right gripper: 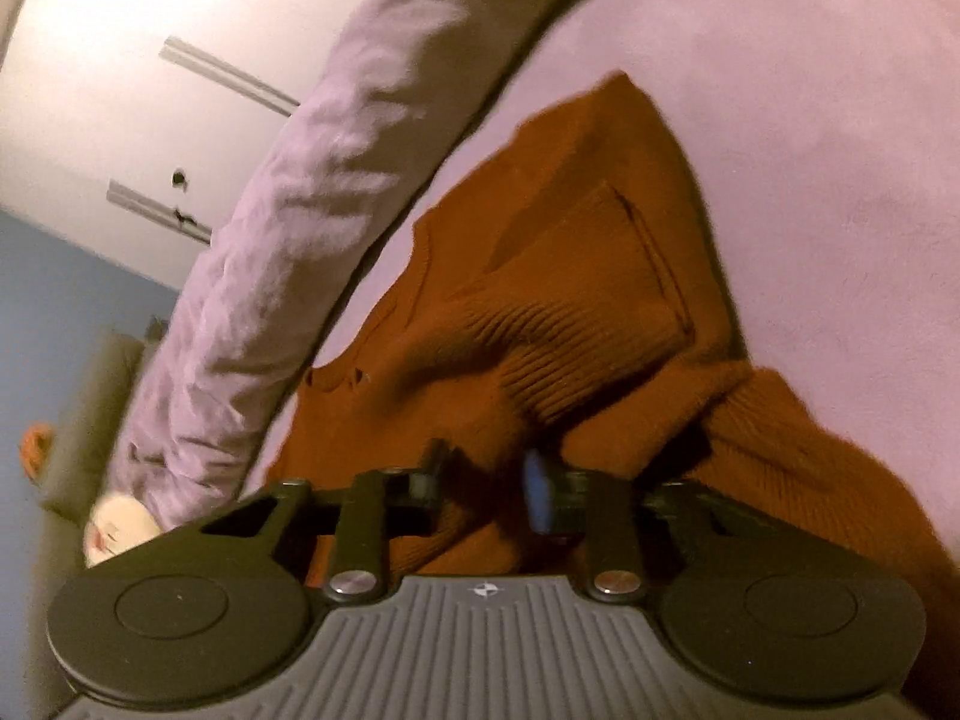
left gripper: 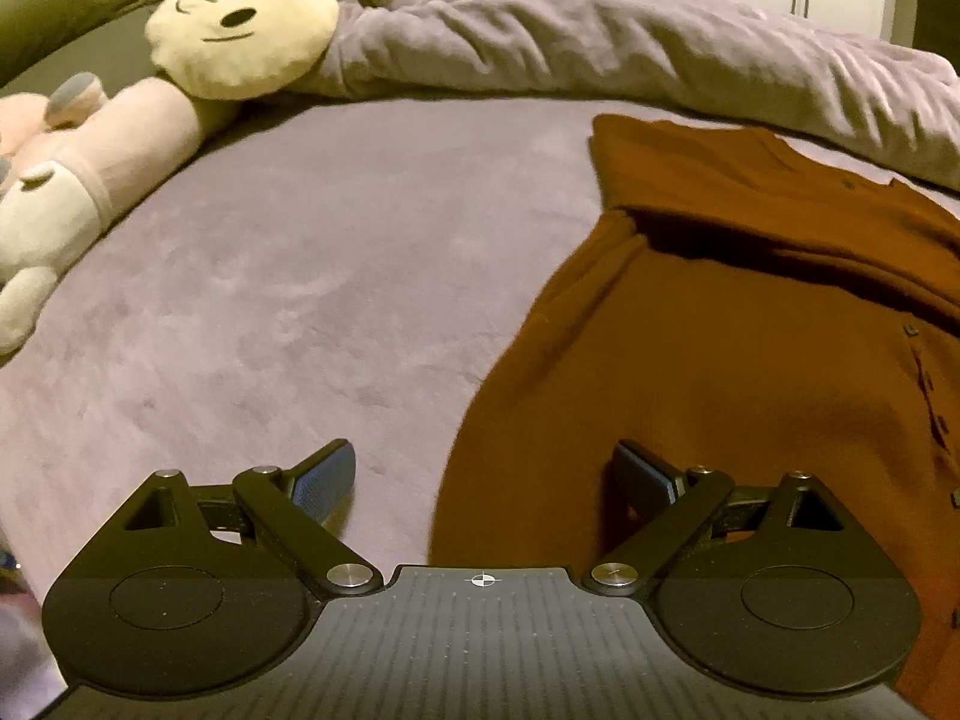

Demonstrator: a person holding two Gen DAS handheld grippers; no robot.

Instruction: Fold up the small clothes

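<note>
A rust-orange knit cardigan [left gripper: 750,300] with small dark buttons lies on the mauve bed cover [left gripper: 300,276], at the right of the left wrist view. Part of it is folded over. My left gripper [left gripper: 483,474] is open and empty, low over the cardigan's left edge, one finger over the cover and one over the knit. In the right wrist view my right gripper [right gripper: 489,480] is closed down on a fold of the cardigan [right gripper: 570,276] near its ribbed hem, and the camera is tilted.
A rumpled mauve duvet [left gripper: 600,42] runs along the far side of the bed. A round cream face cushion [left gripper: 240,30] and a pink-and-white plush toy [left gripper: 90,180] lie at the far left. White wardrobe doors [right gripper: 120,90] stand behind.
</note>
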